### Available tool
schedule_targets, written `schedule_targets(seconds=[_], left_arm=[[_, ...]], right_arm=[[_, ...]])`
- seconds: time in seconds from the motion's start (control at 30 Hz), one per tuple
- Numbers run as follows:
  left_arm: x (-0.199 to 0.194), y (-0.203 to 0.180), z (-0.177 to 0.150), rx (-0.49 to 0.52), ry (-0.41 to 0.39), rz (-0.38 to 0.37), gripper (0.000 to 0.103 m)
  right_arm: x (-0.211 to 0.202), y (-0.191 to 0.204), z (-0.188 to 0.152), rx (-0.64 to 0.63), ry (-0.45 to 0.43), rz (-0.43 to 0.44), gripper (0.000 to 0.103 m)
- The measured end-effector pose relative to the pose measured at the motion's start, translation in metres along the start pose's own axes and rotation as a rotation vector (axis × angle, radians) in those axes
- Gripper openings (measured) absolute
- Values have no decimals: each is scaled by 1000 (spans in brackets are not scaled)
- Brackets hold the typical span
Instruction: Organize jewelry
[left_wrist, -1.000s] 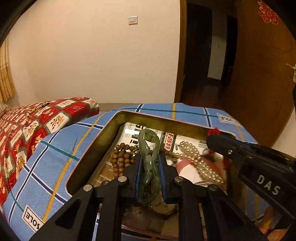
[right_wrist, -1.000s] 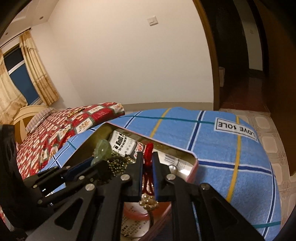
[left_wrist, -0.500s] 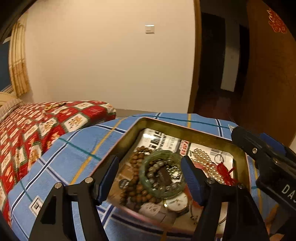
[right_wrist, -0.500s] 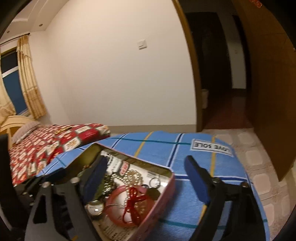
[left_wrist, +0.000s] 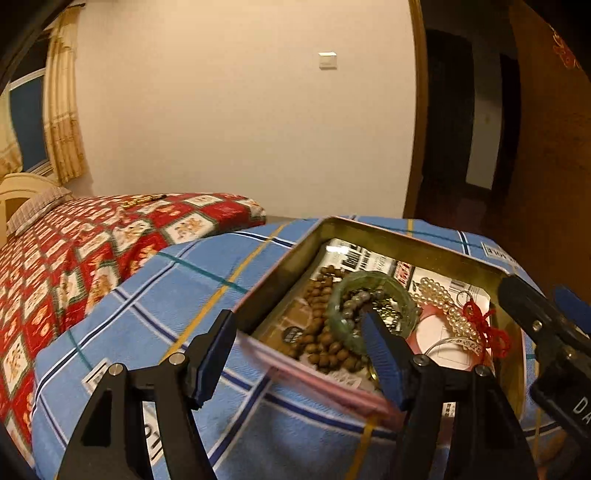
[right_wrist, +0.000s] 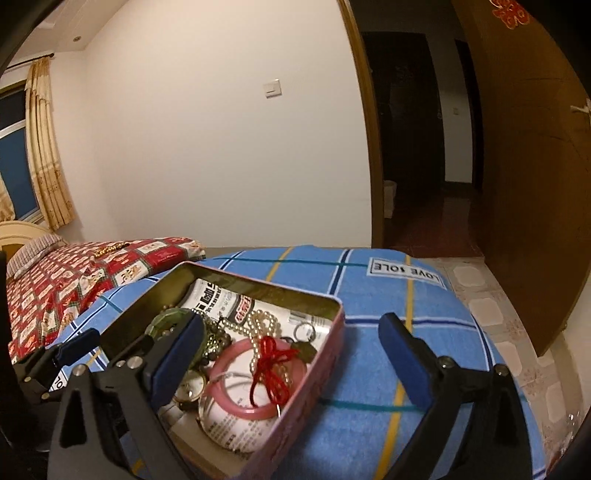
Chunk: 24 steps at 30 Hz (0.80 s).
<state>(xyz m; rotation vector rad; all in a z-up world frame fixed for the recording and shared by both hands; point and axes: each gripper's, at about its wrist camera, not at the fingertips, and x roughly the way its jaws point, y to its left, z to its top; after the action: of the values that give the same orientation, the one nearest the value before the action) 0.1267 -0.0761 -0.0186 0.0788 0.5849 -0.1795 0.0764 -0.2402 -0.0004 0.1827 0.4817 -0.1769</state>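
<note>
Left gripper (left_wrist: 301, 363) and right gripper (right_wrist: 291, 363) both spreading wide, gripping nothing, hovering by pink tin (right_wrist: 317, 373), green bangle (left_wrist: 371, 314) seemingly lying inside

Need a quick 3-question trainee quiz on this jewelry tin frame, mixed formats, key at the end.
1. True or false: the green bangle is clamped in the left tongs.
2. What does the red cord lie across? A) pink bangle B) watch C) wooden beads
3. Fill in: the tin sits on a ___ checked cloth.

Key: 1 false, both tongs have just been opening, and nothing is between the left ones or the right tongs. 2 A. 3 blue.
</note>
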Motion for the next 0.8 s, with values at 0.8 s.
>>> schedule_targets(seconds=[0.8], left_arm=[[-101,30,-44,-63,-294,69,81]], right_arm=[[-95,25,-35,-48,-313,-52,103]])
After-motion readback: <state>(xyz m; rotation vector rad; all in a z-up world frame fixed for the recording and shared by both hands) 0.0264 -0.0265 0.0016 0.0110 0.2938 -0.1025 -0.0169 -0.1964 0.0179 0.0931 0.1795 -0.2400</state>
